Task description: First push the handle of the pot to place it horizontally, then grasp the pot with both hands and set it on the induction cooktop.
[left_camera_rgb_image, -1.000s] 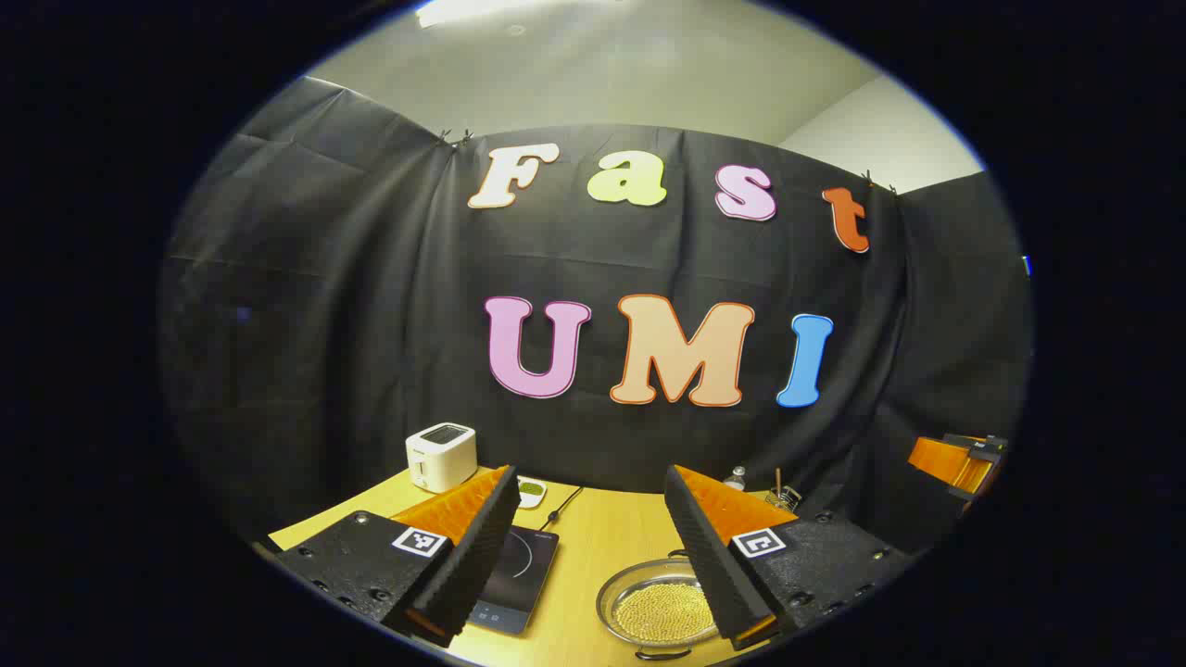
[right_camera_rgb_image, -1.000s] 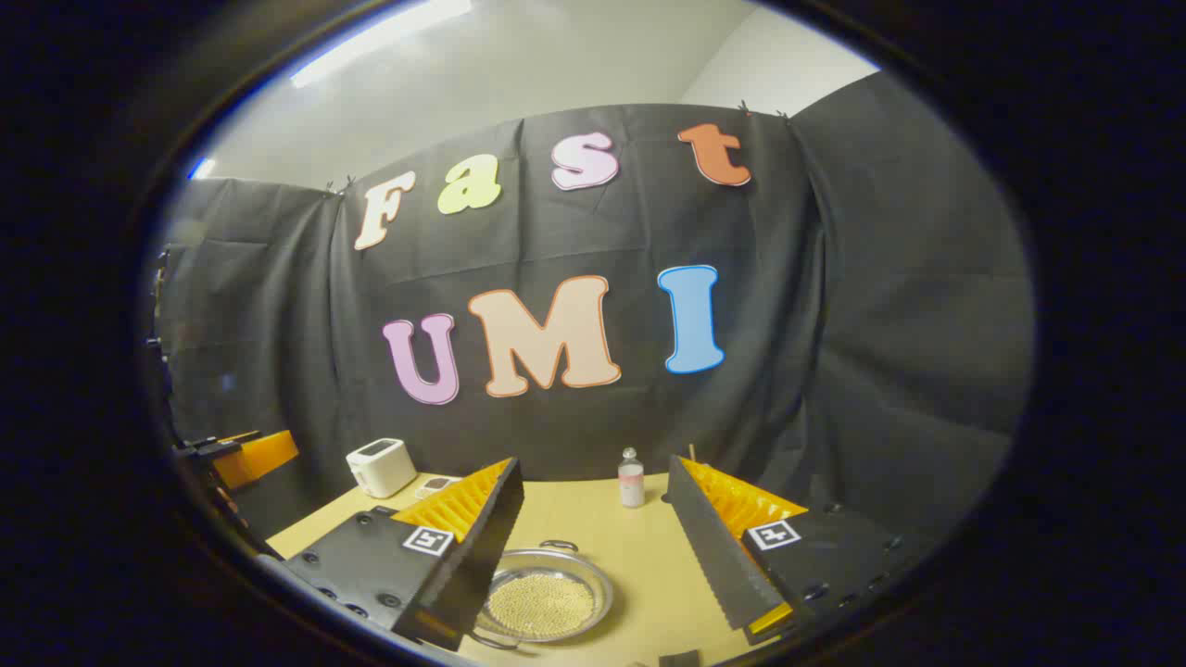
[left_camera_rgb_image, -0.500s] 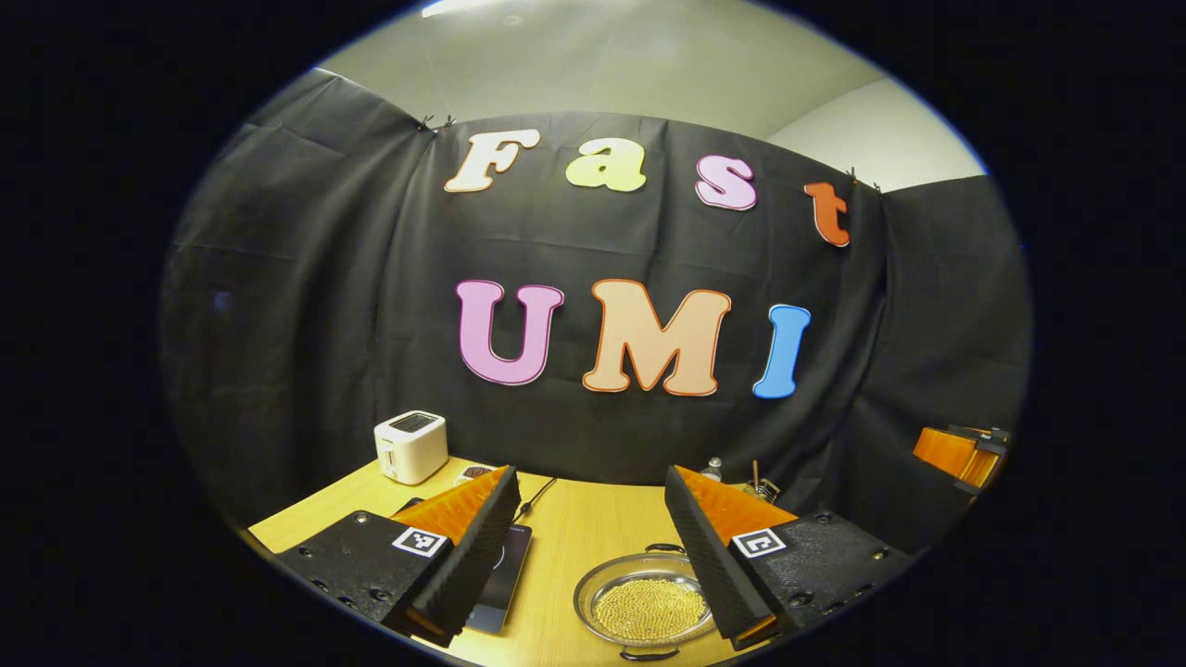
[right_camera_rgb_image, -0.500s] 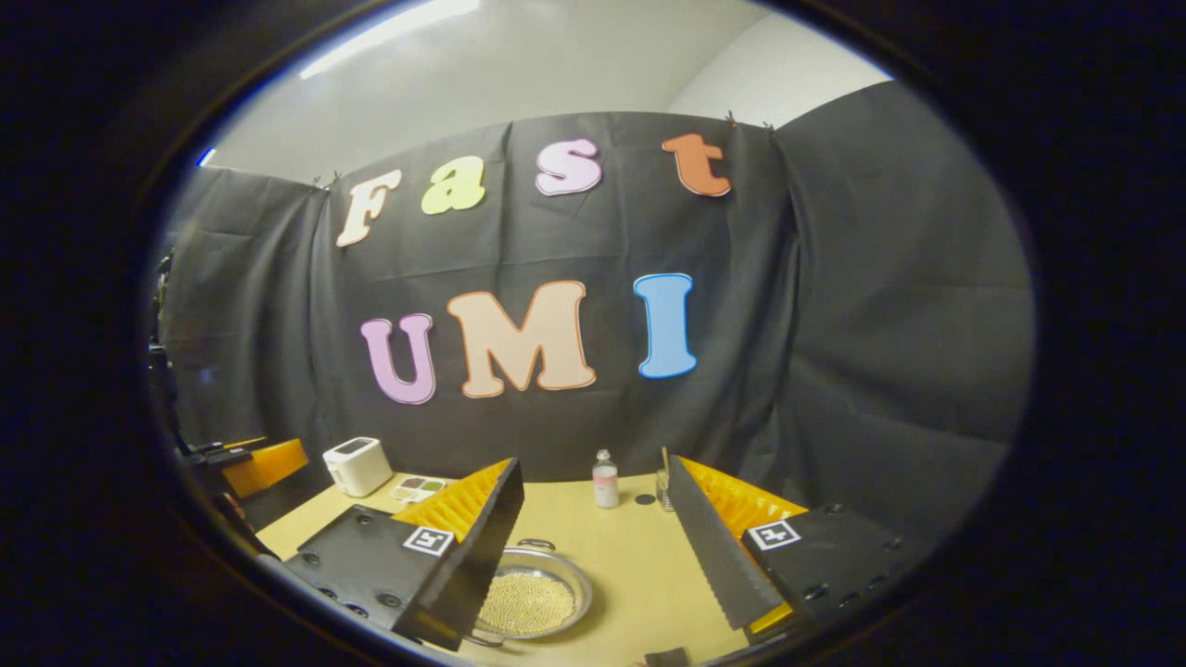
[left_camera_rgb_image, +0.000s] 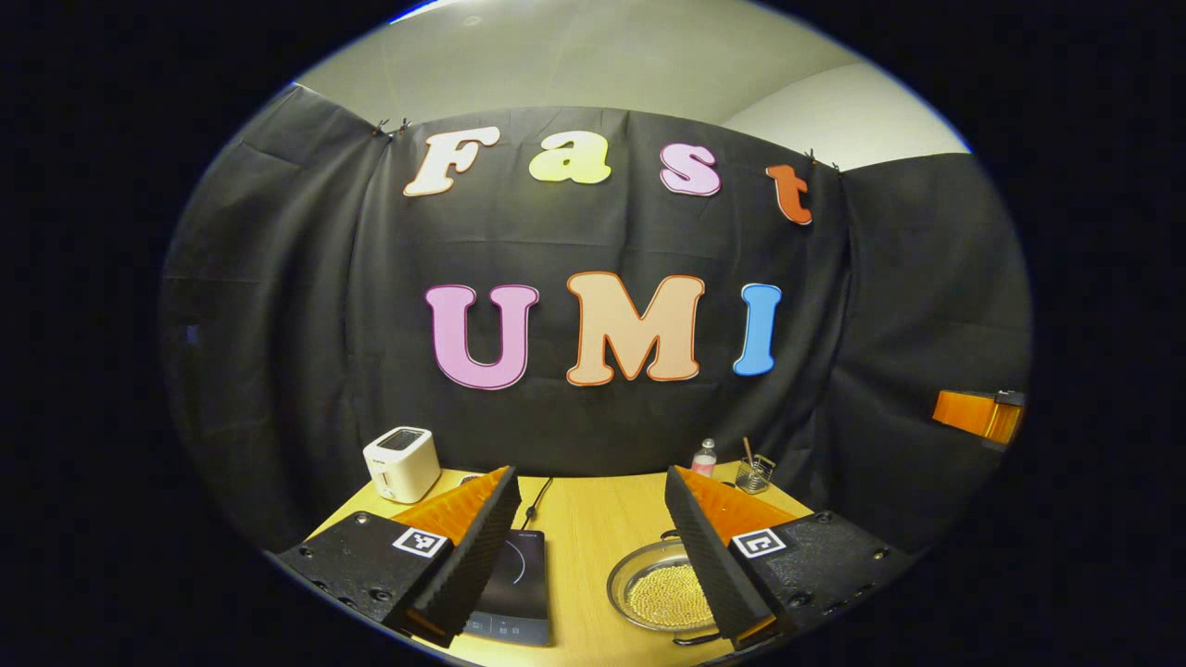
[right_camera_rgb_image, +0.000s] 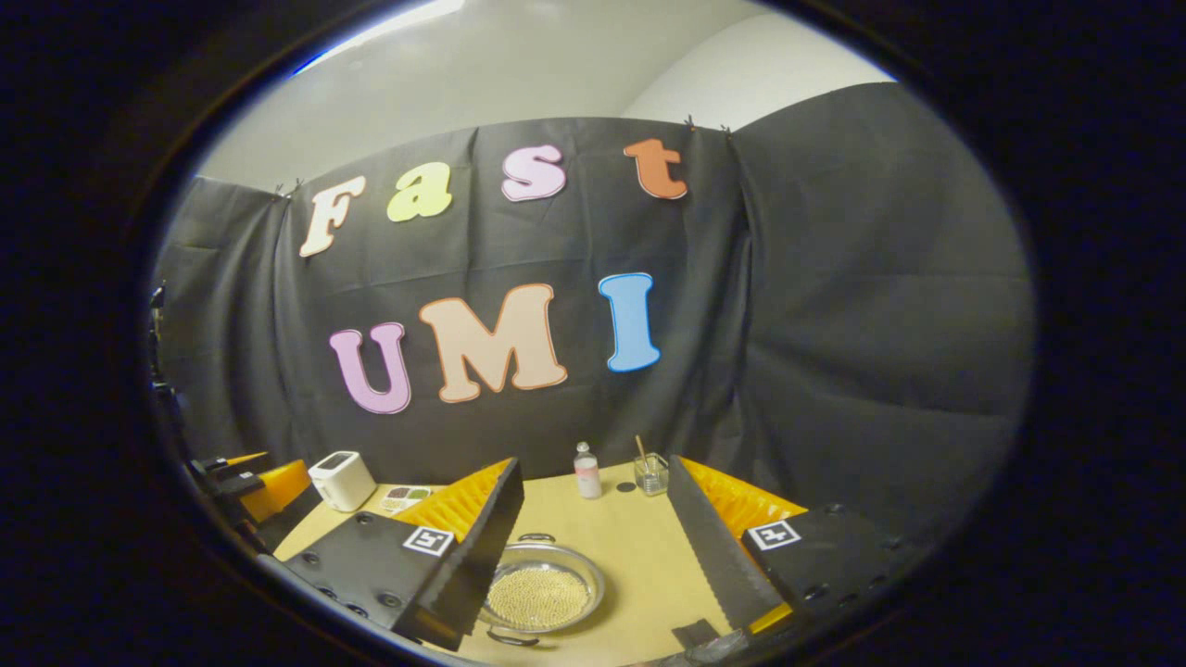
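Left gripper view: the left gripper (left_camera_rgb_image: 588, 542), fingers apart and empty, hangs above the table (left_camera_rgb_image: 584, 519), framing the cooktop (left_camera_rgb_image: 514, 588) beside the pot (left_camera_rgb_image: 662, 593). The right gripper (right_camera_rgb_image: 593, 542), equally spread, hovers nearby, likely poised for the handle push.

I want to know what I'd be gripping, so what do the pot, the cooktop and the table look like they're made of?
Pot: probably polished metal, going by its silvery reflective rim and thin wire handles; small golden beads cover its bottom.
Cooktop: a flat black slab with a glossy sheen, likely glass or ceramic, with pale printed markings.
Table: light yellowish, smooth and matte, looks like wood or laminate; no grain is visible.
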The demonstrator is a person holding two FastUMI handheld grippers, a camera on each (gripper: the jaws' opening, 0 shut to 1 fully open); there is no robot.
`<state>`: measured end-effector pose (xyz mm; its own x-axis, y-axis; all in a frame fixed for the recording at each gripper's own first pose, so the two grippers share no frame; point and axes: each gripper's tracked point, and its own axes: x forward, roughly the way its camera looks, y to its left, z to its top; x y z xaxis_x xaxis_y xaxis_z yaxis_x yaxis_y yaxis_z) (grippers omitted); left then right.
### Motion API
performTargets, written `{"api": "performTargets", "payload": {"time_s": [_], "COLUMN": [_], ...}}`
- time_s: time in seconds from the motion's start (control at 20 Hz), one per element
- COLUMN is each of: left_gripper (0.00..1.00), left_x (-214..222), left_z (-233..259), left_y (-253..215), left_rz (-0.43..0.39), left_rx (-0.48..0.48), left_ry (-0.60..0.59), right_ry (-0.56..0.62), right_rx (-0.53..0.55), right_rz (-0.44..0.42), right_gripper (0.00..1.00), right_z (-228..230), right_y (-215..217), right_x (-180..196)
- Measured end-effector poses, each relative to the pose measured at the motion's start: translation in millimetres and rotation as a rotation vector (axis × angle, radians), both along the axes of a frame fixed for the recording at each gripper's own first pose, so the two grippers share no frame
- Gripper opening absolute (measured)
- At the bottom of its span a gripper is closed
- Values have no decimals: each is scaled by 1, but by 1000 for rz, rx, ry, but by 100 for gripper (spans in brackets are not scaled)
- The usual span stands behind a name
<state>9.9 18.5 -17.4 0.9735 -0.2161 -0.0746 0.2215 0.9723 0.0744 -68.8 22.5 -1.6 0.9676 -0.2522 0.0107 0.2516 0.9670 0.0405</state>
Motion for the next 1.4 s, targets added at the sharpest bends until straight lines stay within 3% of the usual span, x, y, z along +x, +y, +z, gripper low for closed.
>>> {"api": "performTargets", "payload": {"time_s": [0.05,0.1,0.2,0.25,0.45,0.55,0.8,0.85,1.0,1.25,1.35,1.4], "left_gripper": [96,96,96,93,96,92,96,96,92,99,92,96], "left_x": [-1,-3,-5,-5,-4,-4,-5,-6,-7,-17,-19,-20], "left_z": [1,-1,-4,-5,-9,-8,-14,-16,-25,-29,-29,-31], "left_y": [3,7,12,14,24,28,30,31,33,49,54,57], "left_rz": [-5,-10,-18,-24,-32,-34,-40,-38,-24,22,37,42], "left_rx": [4,7,3,-6,-19,-5,8,2,-10,8,11,10], "left_ry": [0,3,12,18,33,30,38,45,68,66,65,68], "right_ry": [-1,-2,-2,-3,-7,-3,37,44,64,106,106,107], "right_rx": [-3,-8,-11,-10,-23,-28,-13,-11,-6,13,12,11], "right_rz": [-12,-24,-43,-50,-79,-91,-84,-81,-63,-19,-10,-9], "right_gripper": [99,92,92,99,99,99,99,92,92,71,49,36], "right_z": [-1,-2,-3,-3,-4,-9,-26,-30,-40,-60,-65,-67], "right_y": [1,3,6,9,12,12,13,13,14,27,29,31], "right_x": [-4,-7,-14,-16,-24,-26,-25,-23,-16,-12,-7,-6]}}
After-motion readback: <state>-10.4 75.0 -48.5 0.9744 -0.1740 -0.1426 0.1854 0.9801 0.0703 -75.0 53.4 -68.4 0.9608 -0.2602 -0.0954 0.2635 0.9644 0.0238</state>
